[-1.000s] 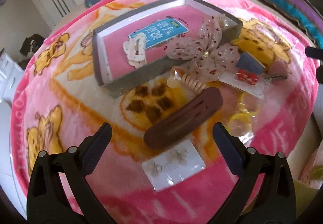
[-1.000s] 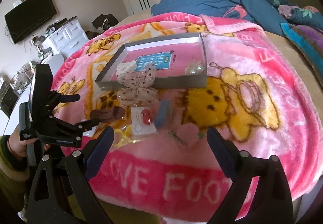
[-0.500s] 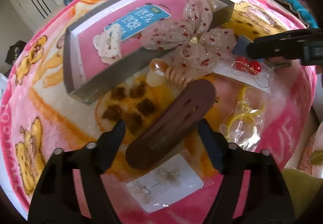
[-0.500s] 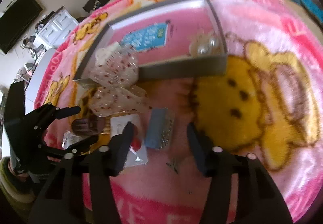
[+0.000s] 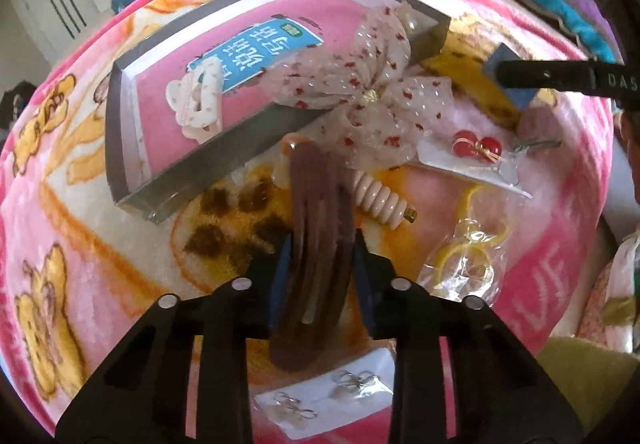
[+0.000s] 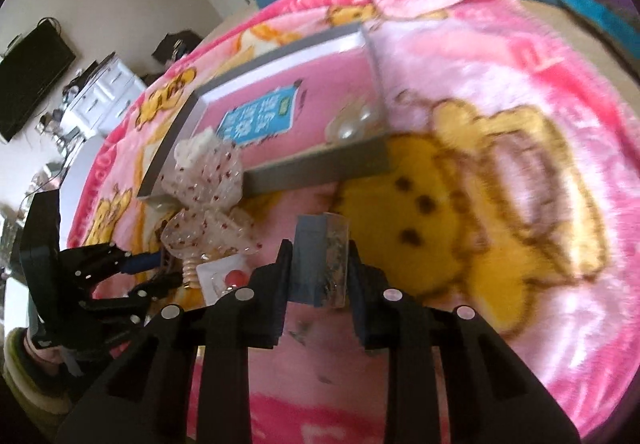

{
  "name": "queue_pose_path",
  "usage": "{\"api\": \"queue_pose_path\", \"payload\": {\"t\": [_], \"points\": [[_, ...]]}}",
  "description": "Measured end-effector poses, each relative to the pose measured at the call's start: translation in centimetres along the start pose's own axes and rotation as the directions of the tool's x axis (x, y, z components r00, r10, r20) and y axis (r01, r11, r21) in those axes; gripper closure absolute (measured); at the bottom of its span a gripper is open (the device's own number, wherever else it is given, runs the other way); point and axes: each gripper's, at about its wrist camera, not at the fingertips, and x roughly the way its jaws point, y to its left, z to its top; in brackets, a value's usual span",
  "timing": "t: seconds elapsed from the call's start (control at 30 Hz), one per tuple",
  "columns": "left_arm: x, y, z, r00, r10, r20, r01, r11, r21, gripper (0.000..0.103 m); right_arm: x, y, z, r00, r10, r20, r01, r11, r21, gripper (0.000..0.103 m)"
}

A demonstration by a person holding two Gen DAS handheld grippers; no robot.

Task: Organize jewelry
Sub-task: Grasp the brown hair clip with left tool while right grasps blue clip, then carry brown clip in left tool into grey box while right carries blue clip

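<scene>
Lying at the middle of the left wrist view, the long brown hair clip (image 5: 320, 240) is clamped between the pads of the left gripper (image 5: 320, 256), whose jaws have just been closing onto it; its far end points toward 12 o'clock, at the near wall of the grey tray (image 5: 224, 160). In the right wrist view the right gripper (image 6: 318, 264) has likewise just been closing and now pinches a small blue card in a clear sleeve (image 6: 320, 260) at the centre of the picture. From the brown clip, a ribbed beige clip (image 5: 380, 200) lies just beside it at 2 o'clock, and a sheer spotted bow (image 5: 368, 92) drapes over the tray's near wall at 12 o'clock. Inside the tray a cream claw clip (image 5: 198, 104) rests at 10 o'clock on its pink floor. Red bead earrings (image 5: 476, 146) sit at 2 o'clock, a bag of yellow rings (image 5: 468, 260) at 3 o'clock, and a card of silver earrings (image 5: 324, 400) at 6 o'clock, all on the pink blanket (image 5: 80, 244) covering the bed.
</scene>
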Motion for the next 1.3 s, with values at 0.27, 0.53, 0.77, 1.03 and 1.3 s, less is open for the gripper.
{"api": "queue_pose_path", "payload": {"t": [0.27, 0.53, 0.77, 1.03, 1.3], "points": [[-2.6, 2.8, -0.1, 0.995, -0.017, 0.102, 0.031, 0.99, -0.141, 0.085, -3.1, -0.5, -0.8, 0.996, -0.03, 0.08, 0.029, 0.999, 0.015, 0.078], [-5.5, 5.9, -0.8, 0.979, 0.024, 0.2, 0.031, 0.963, -0.269, 0.085, -4.1, 1.6, -1.2, 0.995, -0.028, 0.099, 0.031, 0.999, -0.03, 0.078], [-7.7, 8.6, -1.3, 0.966, 0.052, 0.254, 0.044, 0.932, -0.359, 0.085, -4.4, 4.8, 0.0, 0.993, 0.009, 0.121, 0.003, 0.995, -0.099, 0.078], [-9.6, 11.2, -1.1, 0.953, 0.098, 0.287, 0.039, 0.899, -0.437, 0.085, -3.9, 8.5, 2.6, 0.987, 0.066, 0.143, -0.041, 0.984, -0.172, 0.078], [-11.4, 12.1, 1.9, 0.944, 0.13, 0.302, 0.021, 0.893, -0.449, 0.085, -3.6, 10.0, 5.6, 0.981, 0.099, 0.169, -0.064, 0.977, -0.201, 0.078]]}}
